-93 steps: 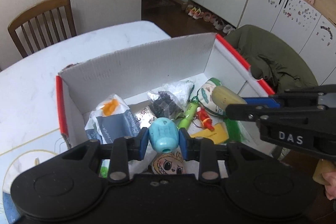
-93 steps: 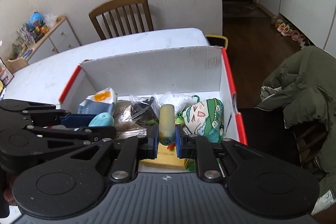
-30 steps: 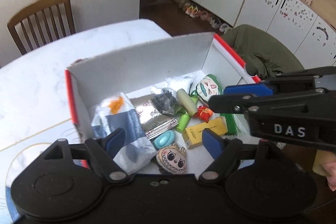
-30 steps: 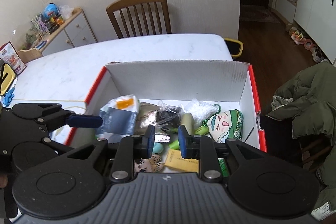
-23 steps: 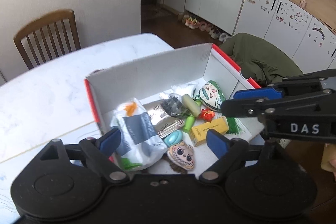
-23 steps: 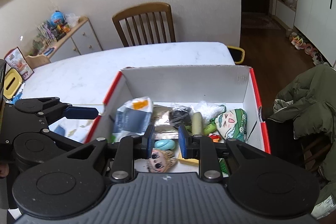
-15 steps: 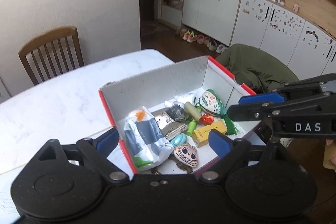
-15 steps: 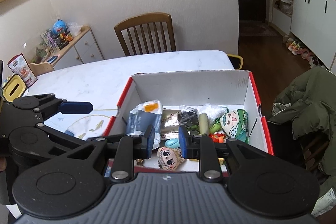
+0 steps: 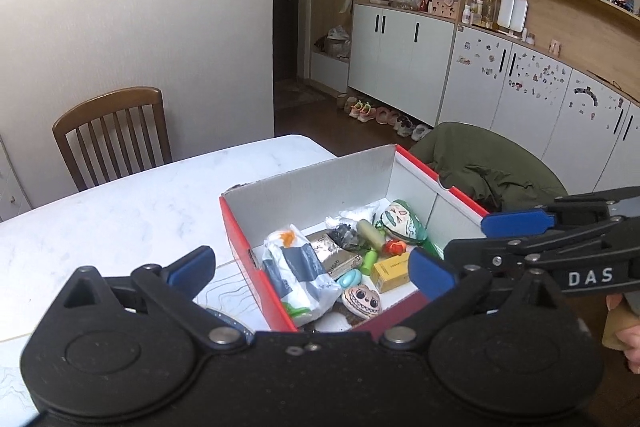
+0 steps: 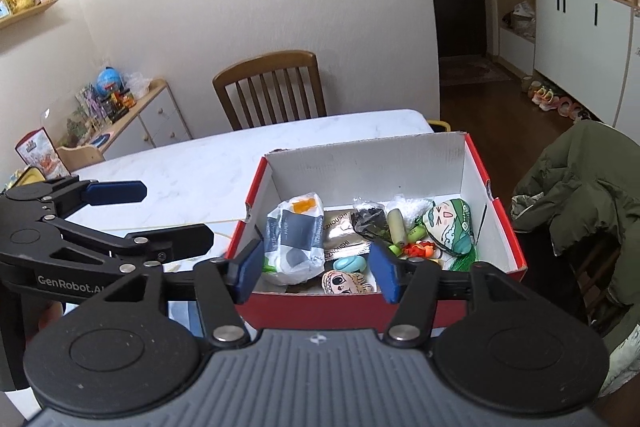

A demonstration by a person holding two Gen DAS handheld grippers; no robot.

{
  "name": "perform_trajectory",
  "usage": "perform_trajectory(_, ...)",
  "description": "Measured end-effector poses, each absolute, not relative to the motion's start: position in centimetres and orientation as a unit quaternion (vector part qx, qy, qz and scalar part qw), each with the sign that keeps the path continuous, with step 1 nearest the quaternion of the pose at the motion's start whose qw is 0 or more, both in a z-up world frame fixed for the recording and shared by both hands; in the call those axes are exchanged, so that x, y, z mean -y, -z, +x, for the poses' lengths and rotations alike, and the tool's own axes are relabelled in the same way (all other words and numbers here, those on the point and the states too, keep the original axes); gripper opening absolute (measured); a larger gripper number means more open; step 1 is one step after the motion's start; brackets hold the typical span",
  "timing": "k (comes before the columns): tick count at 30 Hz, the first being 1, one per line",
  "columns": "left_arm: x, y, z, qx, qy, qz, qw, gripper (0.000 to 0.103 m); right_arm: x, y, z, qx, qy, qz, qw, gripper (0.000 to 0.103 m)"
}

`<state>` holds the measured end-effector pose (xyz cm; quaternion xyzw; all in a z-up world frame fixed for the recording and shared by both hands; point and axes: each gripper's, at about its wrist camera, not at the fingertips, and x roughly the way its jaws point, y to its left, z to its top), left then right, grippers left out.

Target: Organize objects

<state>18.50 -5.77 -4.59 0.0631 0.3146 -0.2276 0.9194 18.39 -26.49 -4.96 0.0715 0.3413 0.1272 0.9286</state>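
Both hands are up and back from the red shoebox [image 10: 496,215], which sits on the white desk [image 10: 192,167] with every item inside. Left hand-held gripper [image 9: 312,269] spread wide, empty; right hand-held gripper [image 10: 316,269] parted too, holding nothing. The box lies ahead and below both, long axis running away, the right one nearer. Looks like nothing's left out to fetch.

The left gripper [image 9: 312,269] body hides the red box's [image 9: 420,167] near wall.
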Motion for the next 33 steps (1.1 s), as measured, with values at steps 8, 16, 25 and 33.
perform_trajectory(8,3.9,4.8,17.4,-0.317,0.229,0.046,0.919,0.103,25.9,4.5,15.7,-0.312,-0.113,0.084,0.94,0.077)
perform_trajectory(16,2.0,5.5,16.9,-0.322,0.236,0.015,0.917,0.103,24.4,4.2,13.6,-0.297,-0.1,0.077,0.946,0.086)
perform_trajectory(25,0.9,5.3,15.6,-0.305,0.255,0.018,0.917,0.103,23.5,4.2,11.6,-0.276,-0.075,0.09,0.954,0.099)
perform_trajectory(33,0.1,5.2,15.1,-0.31,0.27,0.007,0.912,0.103,23.4,4.2,10.1,-0.266,-0.037,0.115,0.956,0.103)
